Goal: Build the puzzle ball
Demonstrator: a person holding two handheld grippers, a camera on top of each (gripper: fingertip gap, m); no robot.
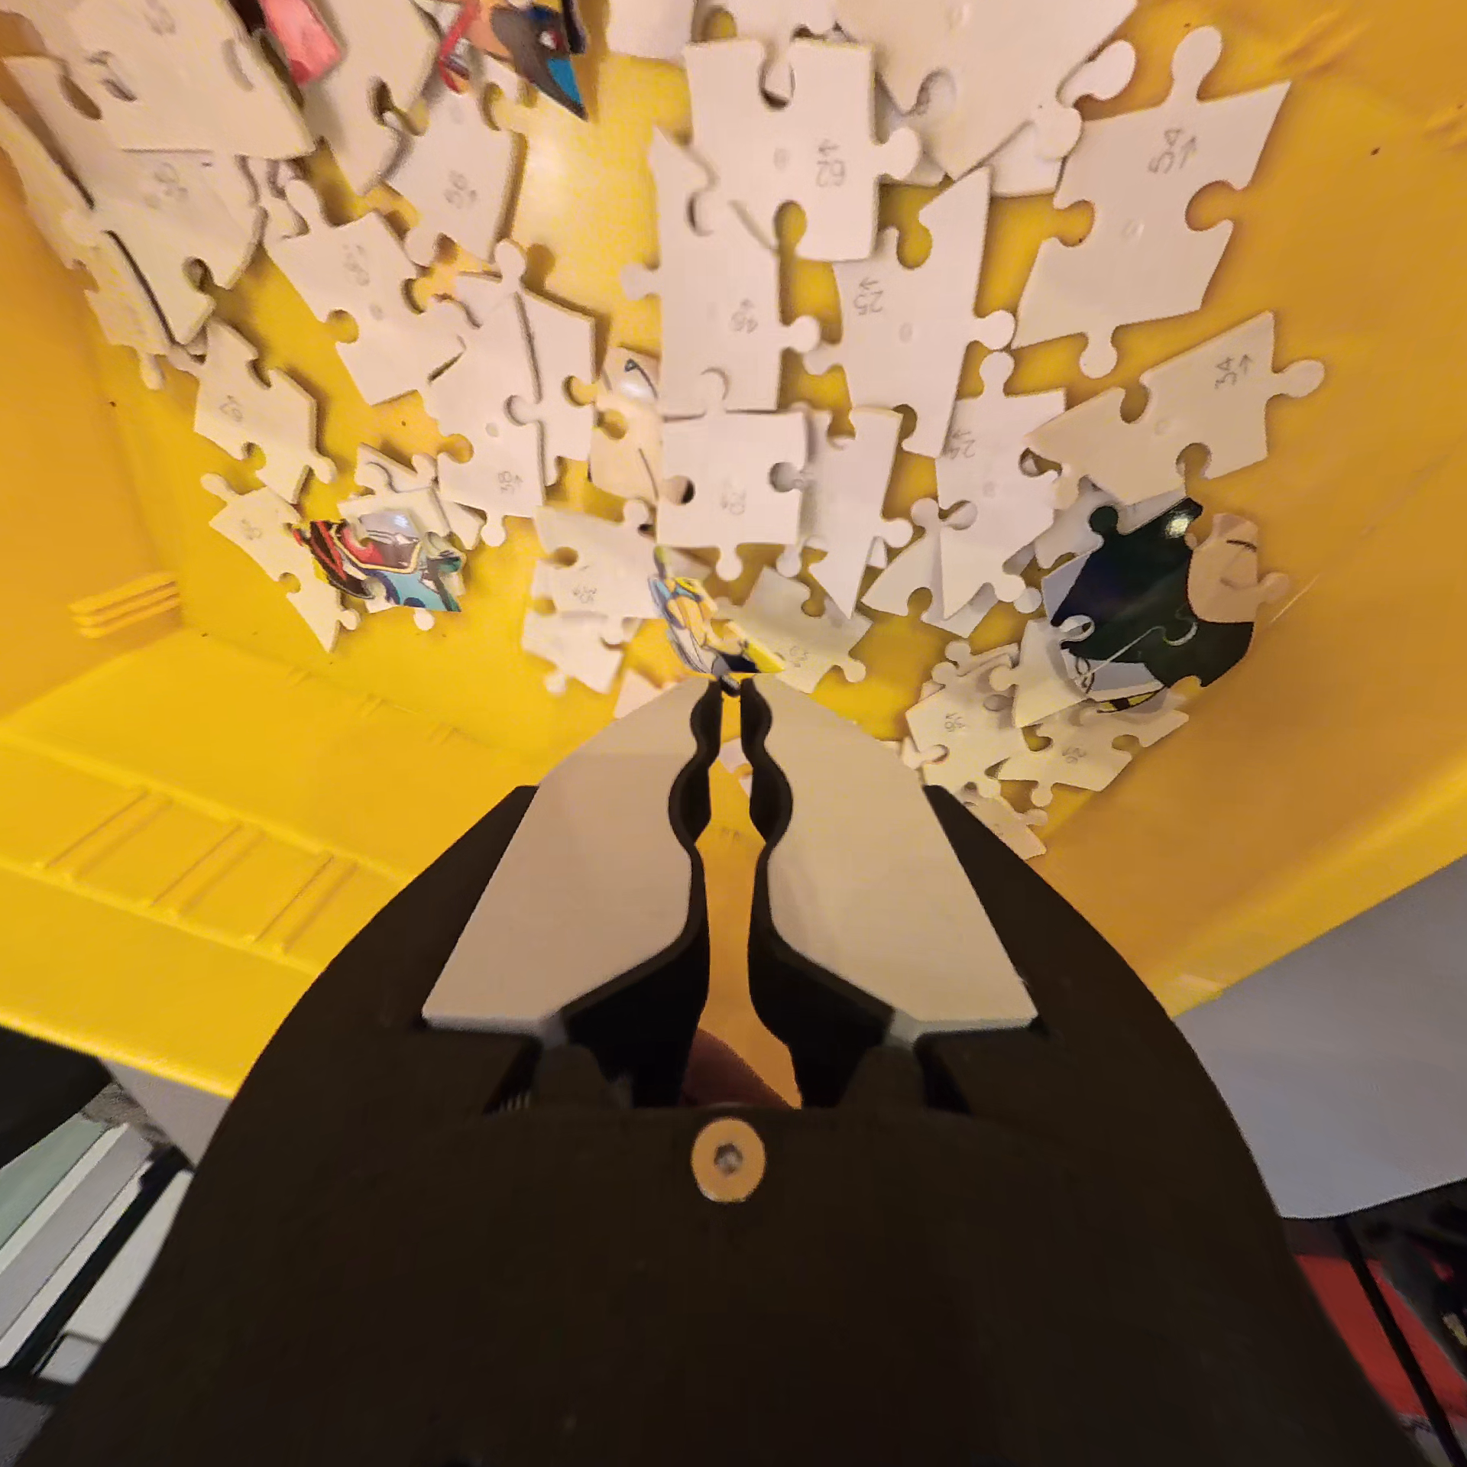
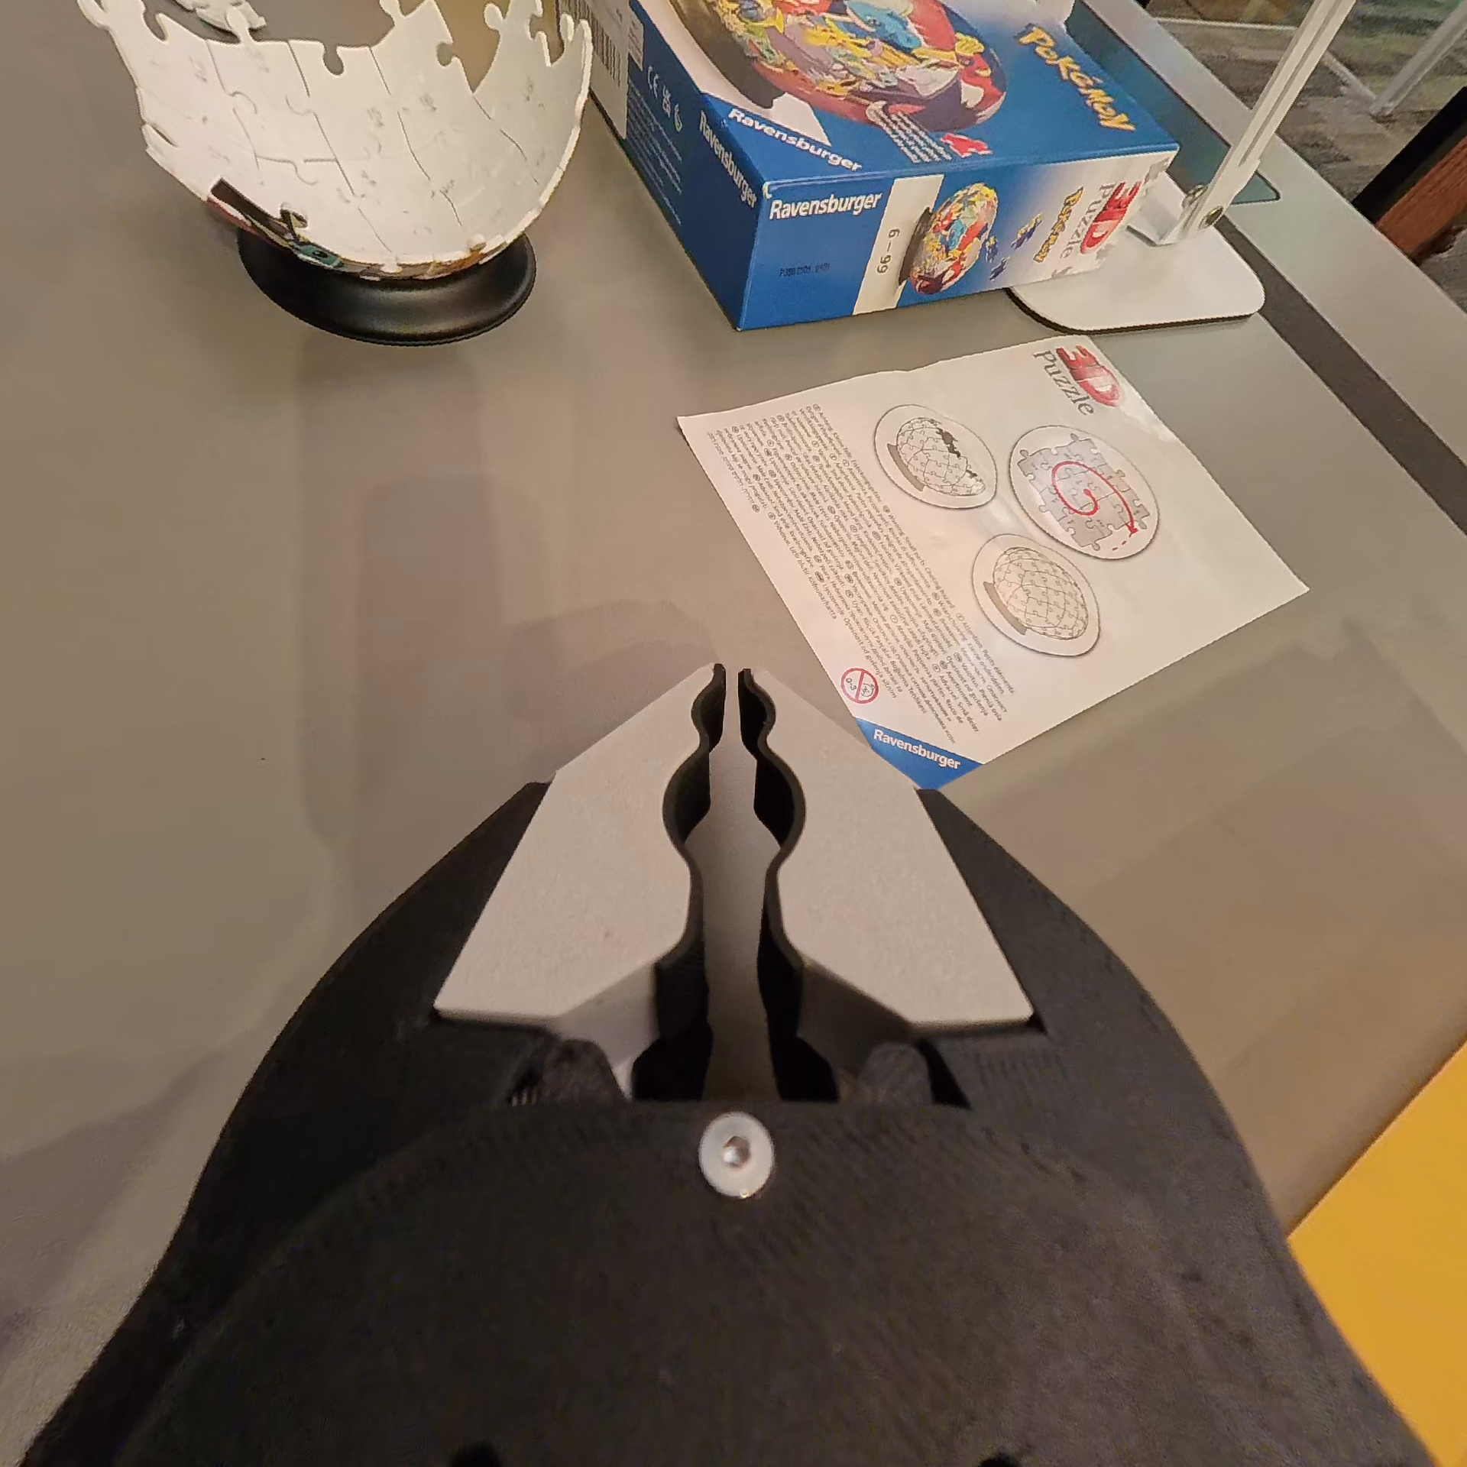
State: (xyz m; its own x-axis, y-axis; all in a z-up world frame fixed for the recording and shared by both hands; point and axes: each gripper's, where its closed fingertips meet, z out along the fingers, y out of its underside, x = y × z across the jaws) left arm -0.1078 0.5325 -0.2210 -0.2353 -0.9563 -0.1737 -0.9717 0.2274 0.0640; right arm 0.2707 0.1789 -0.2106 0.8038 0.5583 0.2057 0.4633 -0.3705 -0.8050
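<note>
The left gripper (image 1: 732, 689) is reaching down into a yellow plastic bin (image 1: 238, 833), its fingers drawn almost together with only a thin slit between the tips. Those tips are pinching the near edge of a printed puzzle piece (image 1: 698, 615), blue and yellow on its face, lying at the near fringe of the heap. Loose puzzle pieces (image 1: 730, 333) are crowding the bin floor ahead, most lying white side up and overlapping; a dark printed piece (image 1: 1143, 595) is sitting off to the right, a colourful one (image 1: 389, 556) off to the left. Bare yellow floor is showing to the gripper's left, towards the bin wall.

The right gripper (image 2: 730, 675) is hovering over a grey table (image 2: 317, 595), pressed nearly shut and holding nothing. The half-built puzzle ball (image 2: 357, 151) is sitting on a black ring stand (image 2: 389, 294) at the far left, its jagged upper rim open. A blue puzzle box (image 2: 873, 159) is lying beside it, and an instruction leaflet (image 2: 992, 556) is lying flat just right of the fingertips. The tabletop between gripper and ball is lying bare. A yellow edge (image 2: 1397, 1270) is showing at the lower right.
</note>
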